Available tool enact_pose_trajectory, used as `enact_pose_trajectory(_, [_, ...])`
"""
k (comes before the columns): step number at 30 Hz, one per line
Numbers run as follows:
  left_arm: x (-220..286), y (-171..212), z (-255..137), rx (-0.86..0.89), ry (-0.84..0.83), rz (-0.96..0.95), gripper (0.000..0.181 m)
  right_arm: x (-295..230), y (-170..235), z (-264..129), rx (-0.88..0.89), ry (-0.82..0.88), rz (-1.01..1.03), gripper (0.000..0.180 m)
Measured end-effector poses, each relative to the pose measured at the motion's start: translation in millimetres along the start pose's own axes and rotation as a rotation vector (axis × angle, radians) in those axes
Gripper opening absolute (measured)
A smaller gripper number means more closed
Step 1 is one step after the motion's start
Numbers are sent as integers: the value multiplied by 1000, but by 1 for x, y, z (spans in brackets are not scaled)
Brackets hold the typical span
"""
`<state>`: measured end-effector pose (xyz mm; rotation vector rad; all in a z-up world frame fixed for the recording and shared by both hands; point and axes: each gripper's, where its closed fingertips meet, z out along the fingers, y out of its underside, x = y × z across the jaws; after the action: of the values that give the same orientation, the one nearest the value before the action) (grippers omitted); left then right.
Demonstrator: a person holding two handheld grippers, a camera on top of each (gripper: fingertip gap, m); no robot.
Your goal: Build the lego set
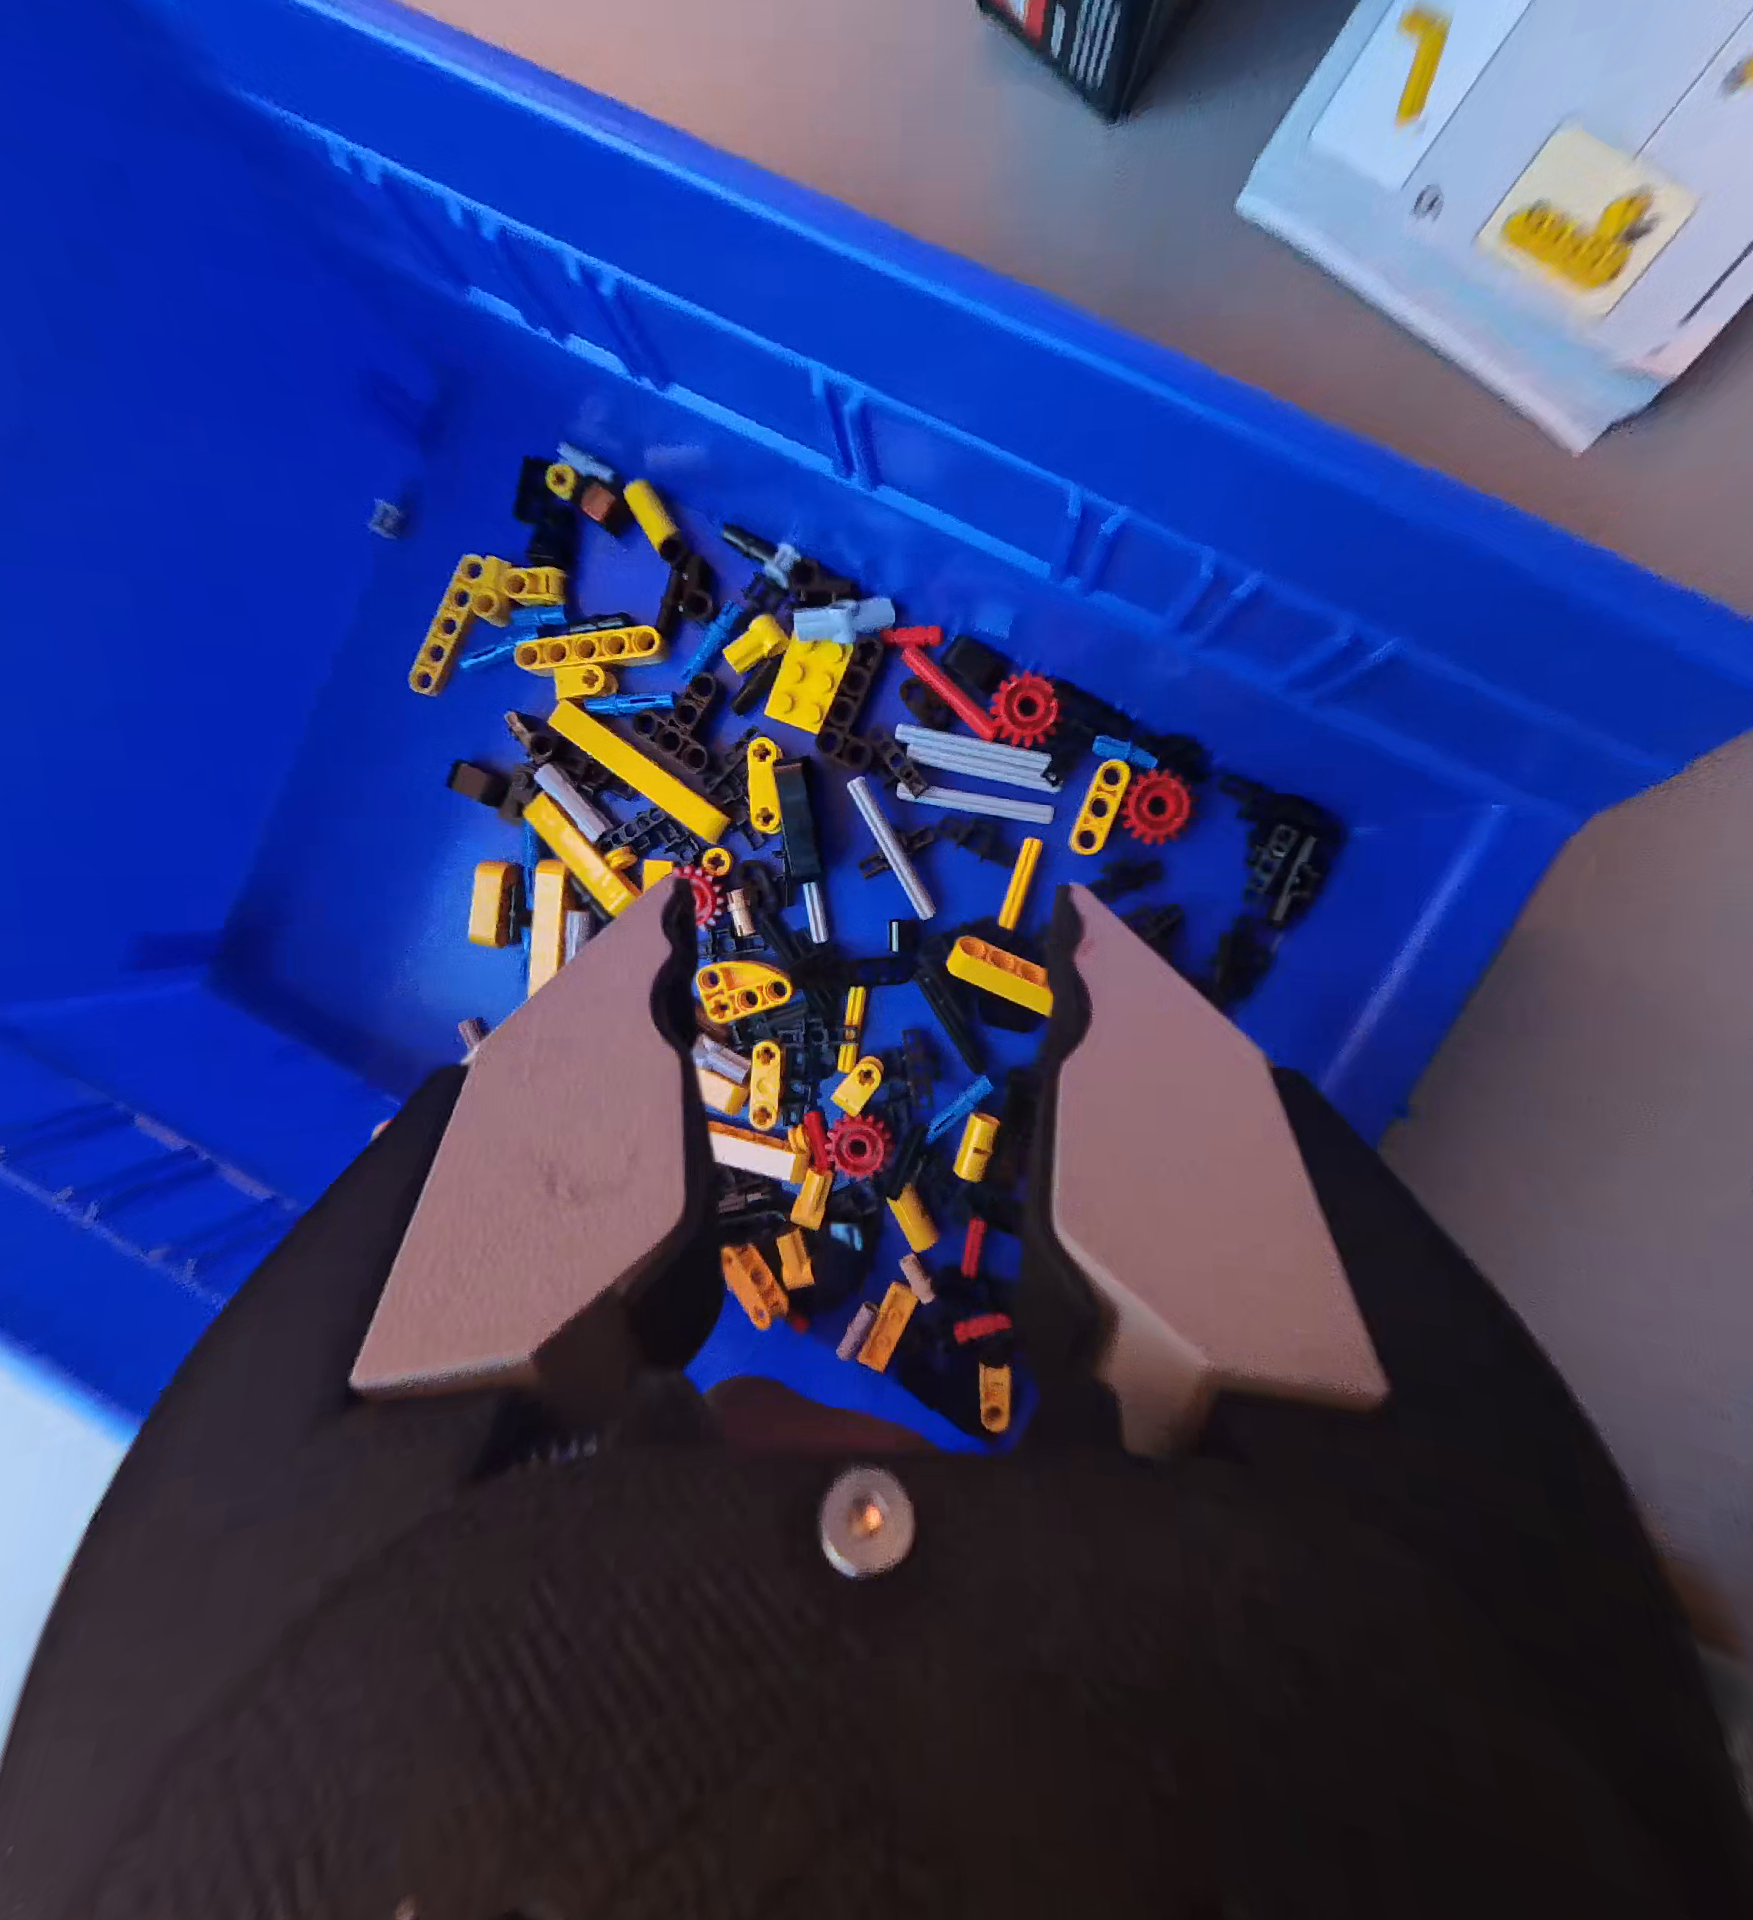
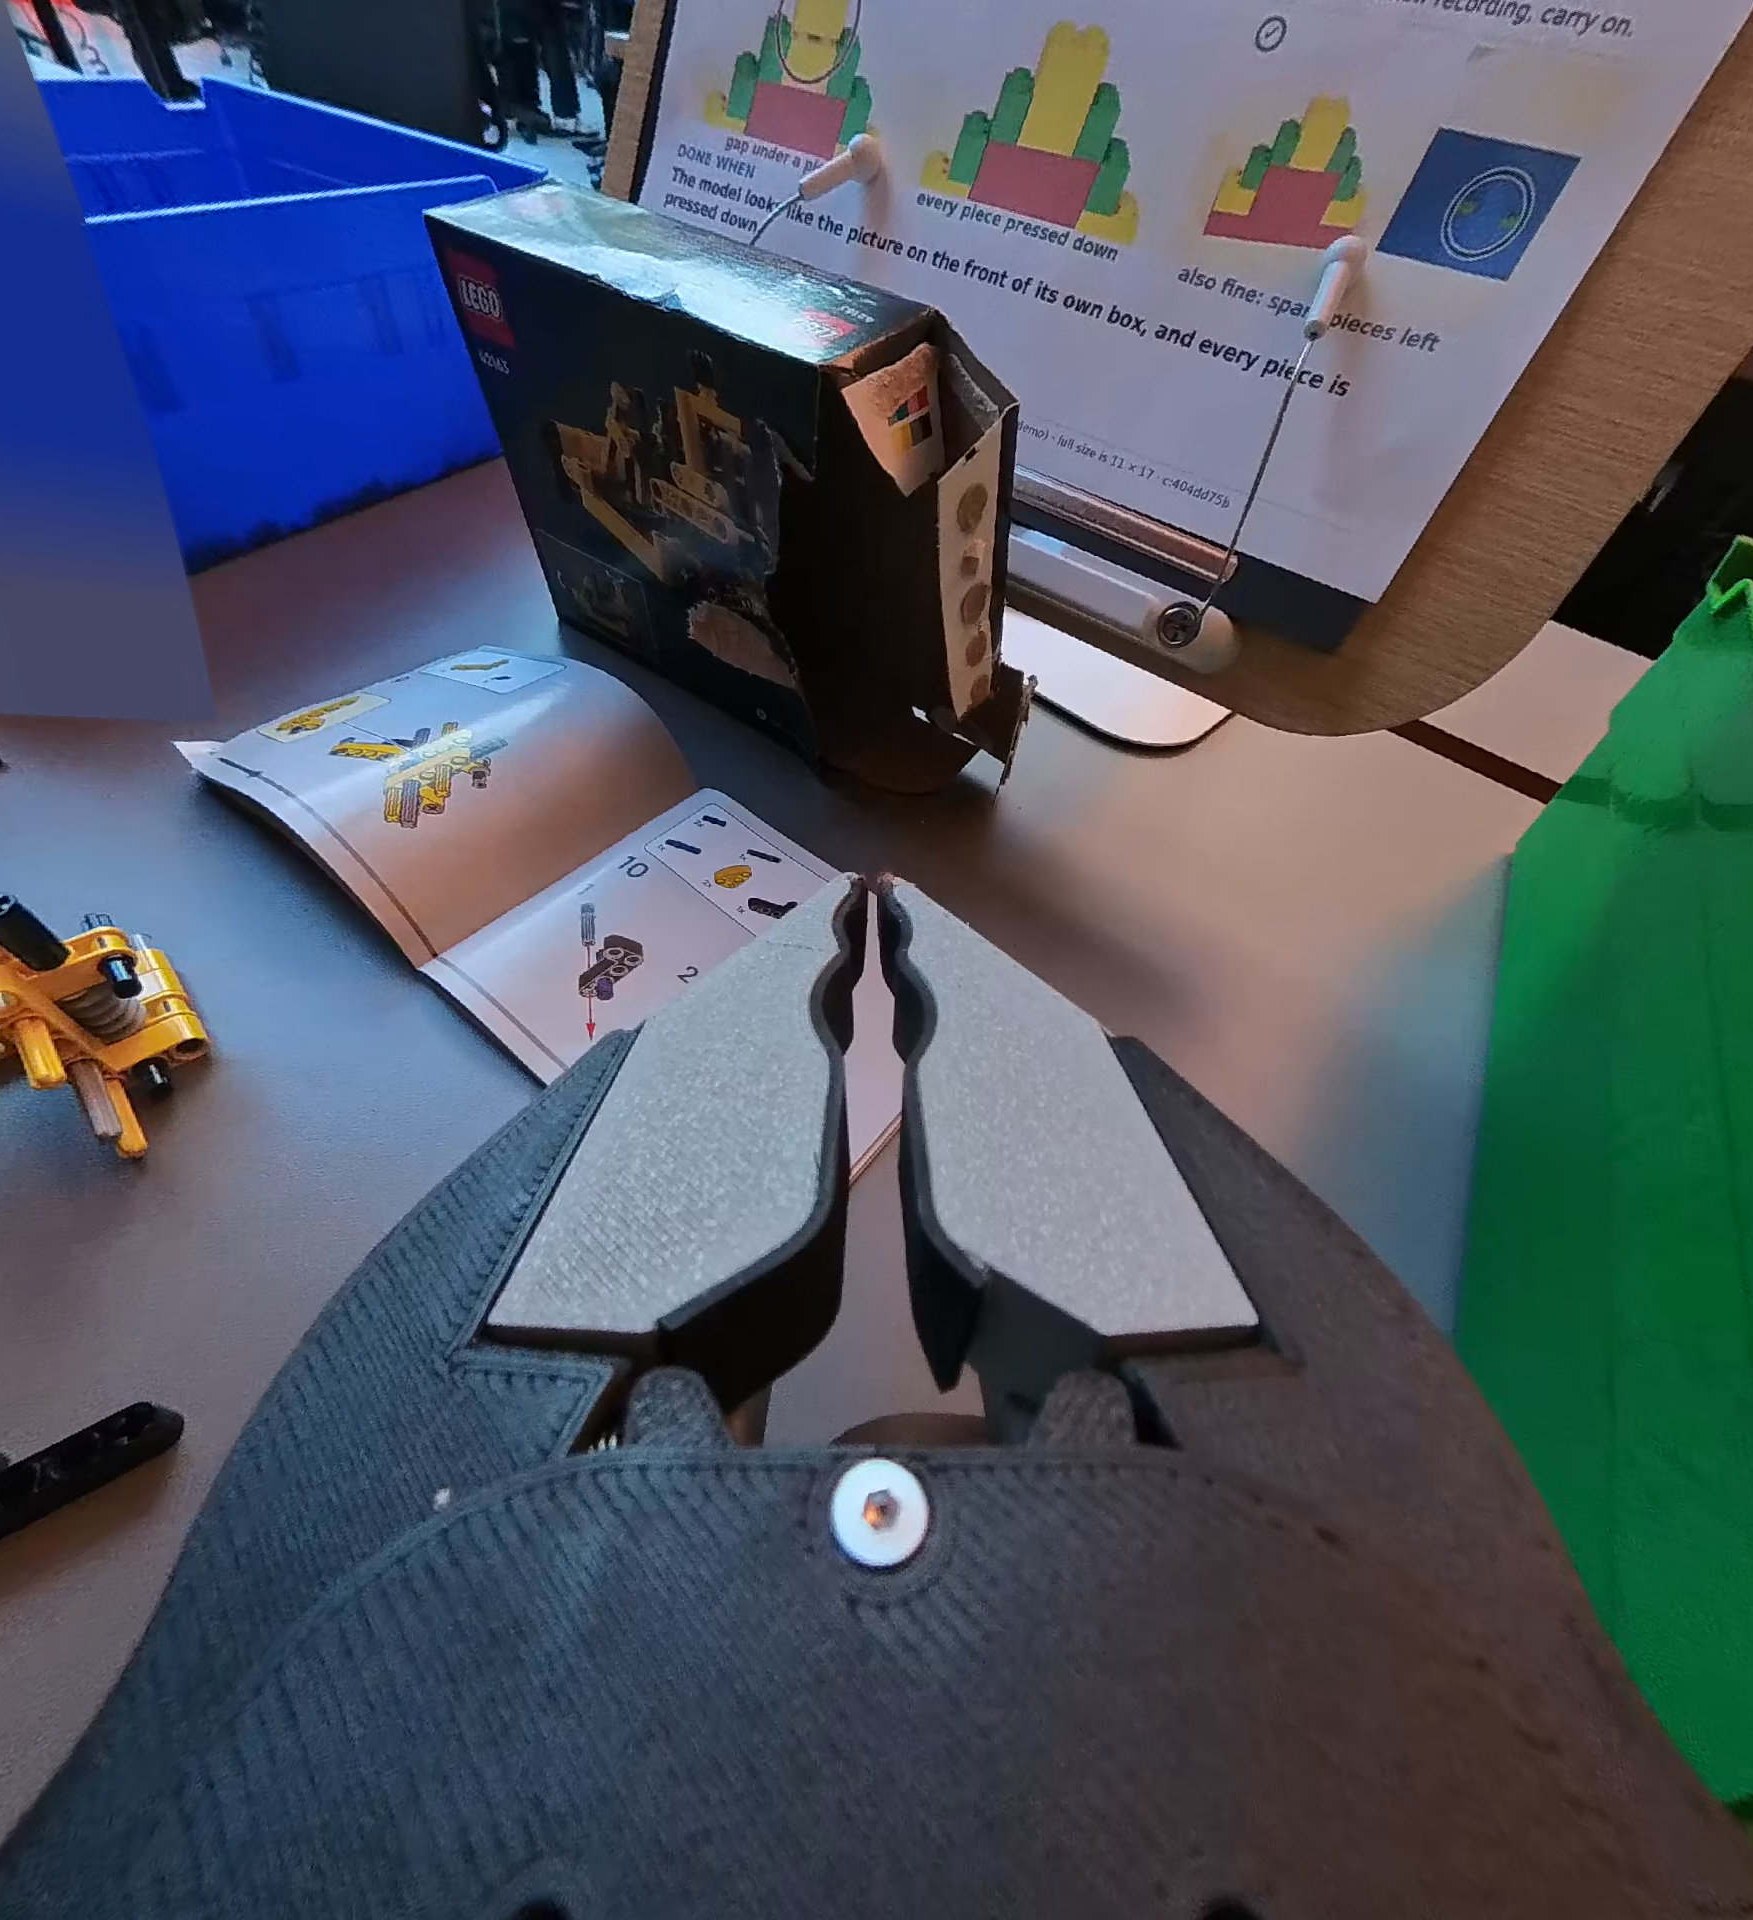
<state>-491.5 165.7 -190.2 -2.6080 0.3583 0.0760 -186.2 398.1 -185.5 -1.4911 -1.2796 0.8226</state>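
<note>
In the left wrist view a blue bin [image 1: 1111, 520] holds several loose yellow, black, red and grey lego pieces [image 1: 799, 831]. My left gripper [image 1: 867, 904] is open and empty, held above the pile. In the right wrist view my right gripper [image 2: 874, 885] is shut and empty, above the open instruction booklet [image 2: 498, 821]. A partly built yellow assembly [image 2: 61, 1013] lies on the dark table at the left. A black angled beam [image 2: 41, 1470] lies near the front left.
The torn black lego box [image 2: 747, 468] stands behind the booklet, and its corner shows in the left wrist view [image 1: 1090, 42]. A green bin [image 2: 1672, 1195] stands at the right. A board with a printed sheet [image 2: 1111, 229] leans at the back. The blue bin [image 2: 280, 312] shows far left. The left gripper's tips are roughly 40 cm from the right gripper's. To reach the black angled beam [image 2: 41, 1470] in a straight line is about 15 cm for my right fingers, about 35 cm for my left.
</note>
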Motion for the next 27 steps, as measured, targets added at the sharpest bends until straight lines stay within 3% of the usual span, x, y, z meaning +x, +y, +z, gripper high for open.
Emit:
enact_pose_trajectory(10, [10,-7,-43,245,121,-147,69,2,0,1,0,-1,10,0])
enact_pose_trajectory(27, [8,-12,-56,265,11,-69,71,0,-2,3,10,-5,-12,0])
